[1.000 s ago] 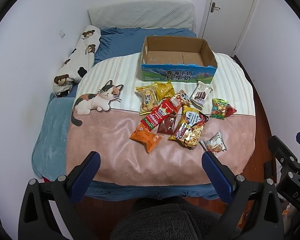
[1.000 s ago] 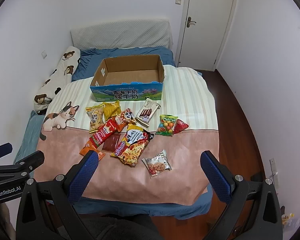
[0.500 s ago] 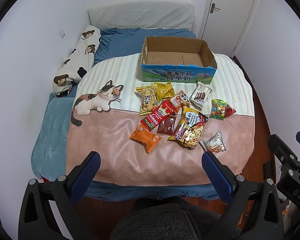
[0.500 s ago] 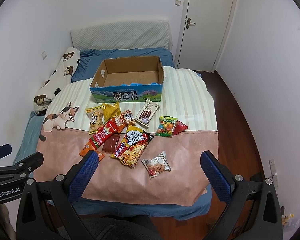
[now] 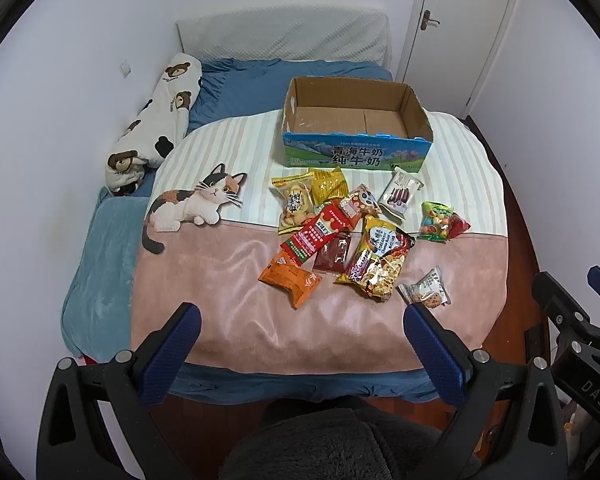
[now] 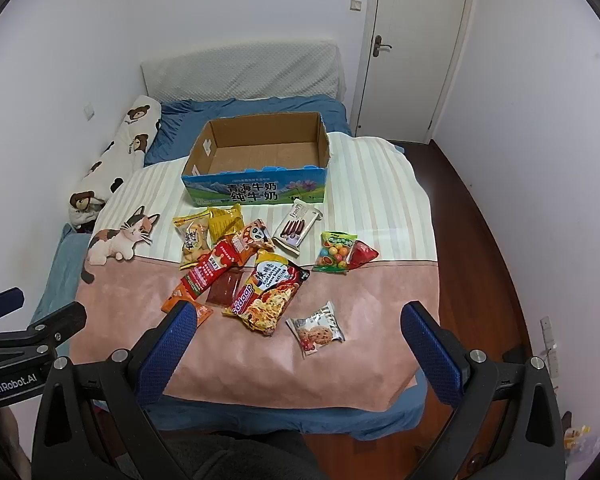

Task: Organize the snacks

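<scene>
Bedroom, white walls, door (image 6: 416, 52) at about 1 o'clock; bed (image 5: 260, 80) with a blanket (image 5: 228, 300) spread over it — striped far half, pink near half, cat print (image 5: 196, 204) at 10 o'clock. Box (image 5: 356, 128) sits open and bare inside at 12 o'clock on the stripes. Snacks lie in a loose pile just in front of it, mid-blanket, none in the box yet.

Left gripper (image 5: 300, 340) hangs over the near blanket edge, jaws wide apart, nothing between. Right gripper (image 6: 296, 340) likewise spread and empty; its left finger overlaps the orange pack (image 5: 290, 280) in view only, no contact visible.

Snacks: noodle pack (image 6: 270, 296) is the biggest, yellow-red, glossy. Cookie pack (image 6: 316, 330) lies alone at 5 o'clock of the pile, clear wrapper. Red strip pack (image 6: 210, 272) lies over the dark red sachet (image 6: 224, 288) and the orange pack. Biscuit bag (image 5: 296, 200) and yellow pack (image 5: 328, 184) sit nearest the box's left end. Panda pack (image 6: 254, 236), wafer pack (image 6: 298, 226), candy bag (image 6: 336, 252) with a small red pack (image 6: 362, 254) touching it at 3 o'clock.

Handling, my guess: all light, crinkly film, slippery, air-puffed — pinch a crimped end seal or a flat edge, not the belly. Noodles, cookie and biscuits likely crush, so squeeze lightly. Cookie pack looks easiest first for the right — apart from the rest, clear approach. Soft blanket gives, so fingers may snag fabric.
</scene>
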Demonstrator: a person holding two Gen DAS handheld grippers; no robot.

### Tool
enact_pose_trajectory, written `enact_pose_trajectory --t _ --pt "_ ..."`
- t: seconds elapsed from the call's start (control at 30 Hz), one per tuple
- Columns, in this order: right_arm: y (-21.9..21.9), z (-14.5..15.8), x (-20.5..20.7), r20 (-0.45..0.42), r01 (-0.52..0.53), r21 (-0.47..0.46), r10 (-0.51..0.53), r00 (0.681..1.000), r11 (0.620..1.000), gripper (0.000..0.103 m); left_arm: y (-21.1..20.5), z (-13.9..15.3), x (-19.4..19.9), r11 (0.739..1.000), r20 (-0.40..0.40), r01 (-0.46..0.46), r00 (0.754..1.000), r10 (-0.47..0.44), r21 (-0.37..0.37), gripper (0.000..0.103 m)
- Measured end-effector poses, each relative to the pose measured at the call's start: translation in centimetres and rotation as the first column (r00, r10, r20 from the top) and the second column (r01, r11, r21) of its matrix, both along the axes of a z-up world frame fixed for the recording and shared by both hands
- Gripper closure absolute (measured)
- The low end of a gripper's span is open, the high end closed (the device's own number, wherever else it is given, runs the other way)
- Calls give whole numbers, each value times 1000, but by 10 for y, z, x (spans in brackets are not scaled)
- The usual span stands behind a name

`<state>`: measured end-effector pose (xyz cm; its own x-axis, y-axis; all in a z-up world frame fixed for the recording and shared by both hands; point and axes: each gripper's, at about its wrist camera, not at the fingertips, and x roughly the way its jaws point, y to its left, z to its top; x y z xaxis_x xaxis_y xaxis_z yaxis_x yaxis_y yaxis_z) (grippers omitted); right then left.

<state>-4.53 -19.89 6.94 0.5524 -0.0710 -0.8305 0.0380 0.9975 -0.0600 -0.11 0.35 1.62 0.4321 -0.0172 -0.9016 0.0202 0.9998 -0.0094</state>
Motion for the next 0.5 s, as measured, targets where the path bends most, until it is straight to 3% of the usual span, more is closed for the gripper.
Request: enact_pose_trajectory --t 0.33,0.5 --pt "0 -4 3 4 9 11 -10 1000 1000 0 -3 -2 8 1000 8 -6 1000 6 5 0" --pt "-5 -35 31 -41 54 53 -52 998 997 0 3 -26 35 996 46 -48 998 44 73 0"
